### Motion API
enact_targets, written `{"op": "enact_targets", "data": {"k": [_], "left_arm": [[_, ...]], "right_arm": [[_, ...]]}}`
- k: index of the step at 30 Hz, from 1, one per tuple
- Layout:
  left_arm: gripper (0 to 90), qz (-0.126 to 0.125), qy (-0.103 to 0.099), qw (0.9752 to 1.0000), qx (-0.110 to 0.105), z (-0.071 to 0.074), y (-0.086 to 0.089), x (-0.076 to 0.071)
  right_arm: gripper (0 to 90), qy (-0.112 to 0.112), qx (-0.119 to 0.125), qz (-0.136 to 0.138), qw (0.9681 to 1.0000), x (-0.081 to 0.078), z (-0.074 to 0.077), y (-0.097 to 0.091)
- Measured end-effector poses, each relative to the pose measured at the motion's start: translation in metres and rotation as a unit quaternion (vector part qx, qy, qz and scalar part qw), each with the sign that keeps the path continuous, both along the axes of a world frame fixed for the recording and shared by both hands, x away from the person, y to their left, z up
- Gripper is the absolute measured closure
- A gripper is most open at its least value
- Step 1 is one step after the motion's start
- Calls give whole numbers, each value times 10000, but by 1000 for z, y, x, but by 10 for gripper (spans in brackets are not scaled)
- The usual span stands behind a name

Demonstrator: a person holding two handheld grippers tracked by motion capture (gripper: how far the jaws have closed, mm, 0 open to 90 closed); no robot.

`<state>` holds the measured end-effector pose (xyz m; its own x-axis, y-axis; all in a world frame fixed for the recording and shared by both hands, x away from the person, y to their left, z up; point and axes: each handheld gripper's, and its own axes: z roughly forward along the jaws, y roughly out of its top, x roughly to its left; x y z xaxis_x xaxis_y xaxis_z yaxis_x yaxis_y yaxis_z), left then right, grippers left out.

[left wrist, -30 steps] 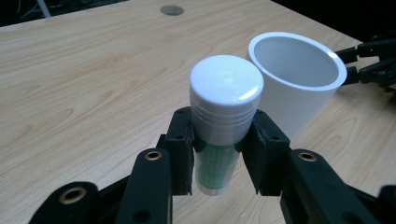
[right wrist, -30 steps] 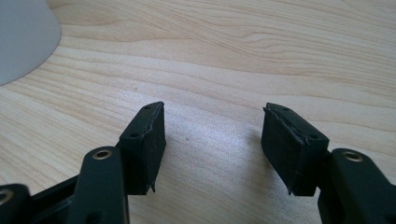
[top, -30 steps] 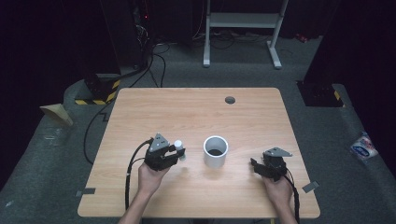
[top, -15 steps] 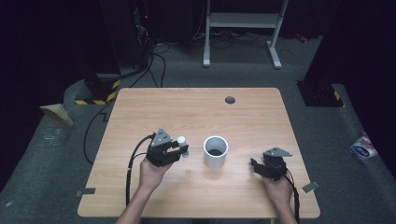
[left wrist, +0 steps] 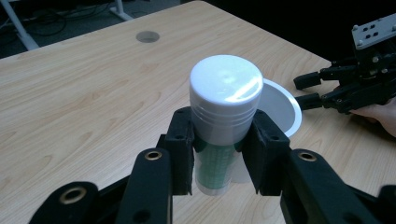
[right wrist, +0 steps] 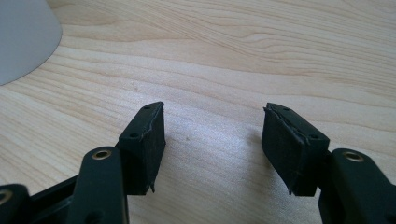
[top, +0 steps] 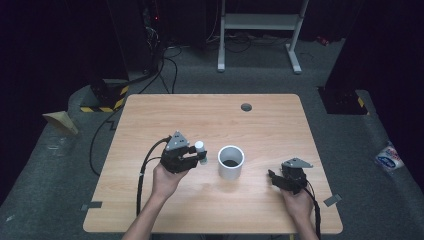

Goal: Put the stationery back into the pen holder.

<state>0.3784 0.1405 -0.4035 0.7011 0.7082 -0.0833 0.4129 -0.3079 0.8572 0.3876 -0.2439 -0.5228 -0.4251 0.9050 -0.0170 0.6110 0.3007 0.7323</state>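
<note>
A small clear bottle (left wrist: 223,116) with a white cap and green contents stands upright between the pads of my left gripper (left wrist: 223,154), which is shut on it and holds it above the table. From above, the bottle (top: 200,148) sits just left of a white cup (top: 231,162), with the left gripper (top: 199,159) around it. The cup's rim (left wrist: 282,105) shows behind the bottle in the left gripper view. My right gripper (top: 272,176) rests low near the table's front right, open, with bare wood between its pads (right wrist: 147,140). The cup's side (right wrist: 23,37) shows at the upper left of the right gripper view.
The wooden table (top: 210,120) has a round cable hole (top: 246,106) near its far edge. Cables (top: 145,170) trail from the left gripper over the table's left side. Tape patches (top: 91,205) mark the front corners.
The left gripper has lifted the bottle and carried it a little toward the cup. The right gripper has stayed where it was.
</note>
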Motion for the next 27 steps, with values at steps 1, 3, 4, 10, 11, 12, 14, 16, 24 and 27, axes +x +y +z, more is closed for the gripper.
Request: {"op": "enact_targets", "data": {"k": [1, 3, 4, 10, 11, 12, 14, 16, 24, 27], "left_arm": [[647, -21, 21, 10000, -34, 1, -2, 1], [647, -60, 6, 10000, -9, 2, -4, 3], [647, -72, 21, 10000, -16, 2, -5, 3], [647, -184, 17, 9998, 0, 5, -16, 7], [647, -211, 18, 9998, 11, 6, -18, 8], [647, -244, 10, 9997, 22, 7, -19, 9], [647, -264, 9, 9996, -15, 8, -22, 10], [647, -295, -12, 9996, -25, 11, -24, 12], [647, -328, -73, 9994, -85, 20, -34, 19], [647, -336, -65, 9994, -93, 18, -39, 22]], "right_arm": [[394, 0, -2, 2, 10000, 0, 0, 0], [394, -1, 0, 1, 10000, 0, 0, 0], [394, -1, -2, 1, 10000, 0, 0, 0], [394, 0, -3, 1, 10000, 0, 0, 0], [394, -1, -3, 2, 10000, 0, 0, 0], [393, -1, -2, 3, 10000, 0, 0, 0], [393, 0, -1, 2, 10000, 0, 0, 0], [393, 0, -2, 3, 10000, 0, 0, 0], [392, 0, -2, 3, 10000, 0, 0, 0], [390, 19, 7, -9, 10000, 0, 0, 0]]}}
